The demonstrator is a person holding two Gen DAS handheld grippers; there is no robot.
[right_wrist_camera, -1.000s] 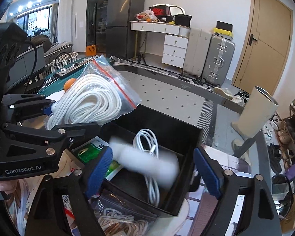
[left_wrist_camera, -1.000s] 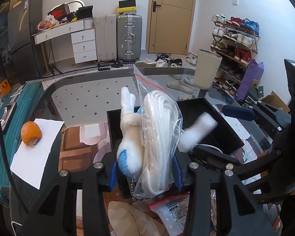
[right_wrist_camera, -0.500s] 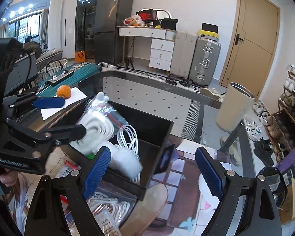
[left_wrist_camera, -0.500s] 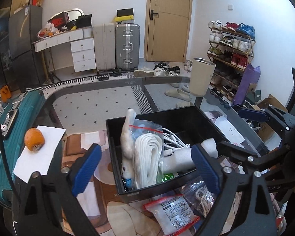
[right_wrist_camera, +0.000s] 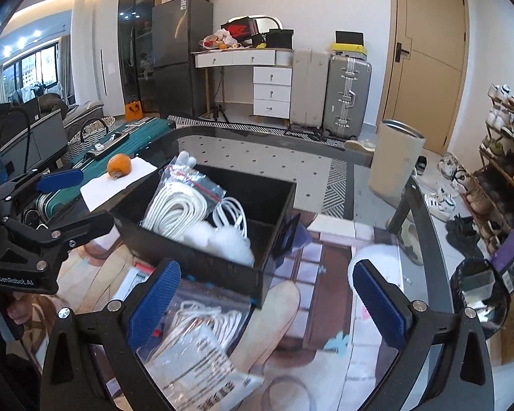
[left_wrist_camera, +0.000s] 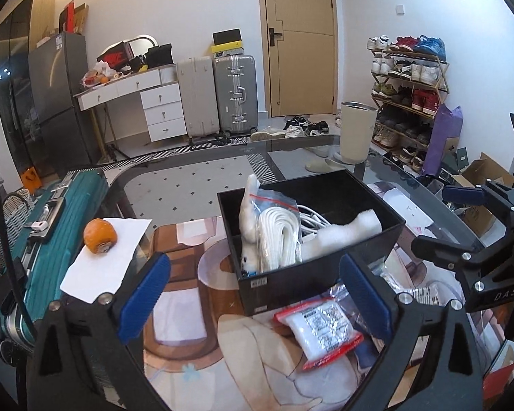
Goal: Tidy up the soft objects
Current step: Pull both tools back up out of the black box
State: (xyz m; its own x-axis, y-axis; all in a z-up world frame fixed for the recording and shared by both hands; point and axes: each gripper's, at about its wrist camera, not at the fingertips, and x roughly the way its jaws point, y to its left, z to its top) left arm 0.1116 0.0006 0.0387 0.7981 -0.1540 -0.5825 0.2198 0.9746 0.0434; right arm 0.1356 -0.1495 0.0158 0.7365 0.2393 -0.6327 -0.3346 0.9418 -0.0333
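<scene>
Premises: a lived-in home, an entry and living area combined. At 12 o'clock in the left wrist view stands a tan interior door (left_wrist_camera: 298, 41), with loose shoes on the tiled floor before it. At 2 o'clock a loaded shoe rack (left_wrist_camera: 407, 82) lines the wall. Two hard-shell suitcases (left_wrist_camera: 219, 96) stand at 11 o'clock beside a white drawer desk (left_wrist_camera: 144, 102) stacked with boxes and bags. A dark refrigerator (left_wrist_camera: 58, 102) occupies 10 o'clock. The glass-topped table (left_wrist_camera: 195, 164) carries an orange (left_wrist_camera: 100, 235) on paper. The right wrist view shows curtained windows (right_wrist_camera: 31, 68) at 9 o'clock.
</scene>
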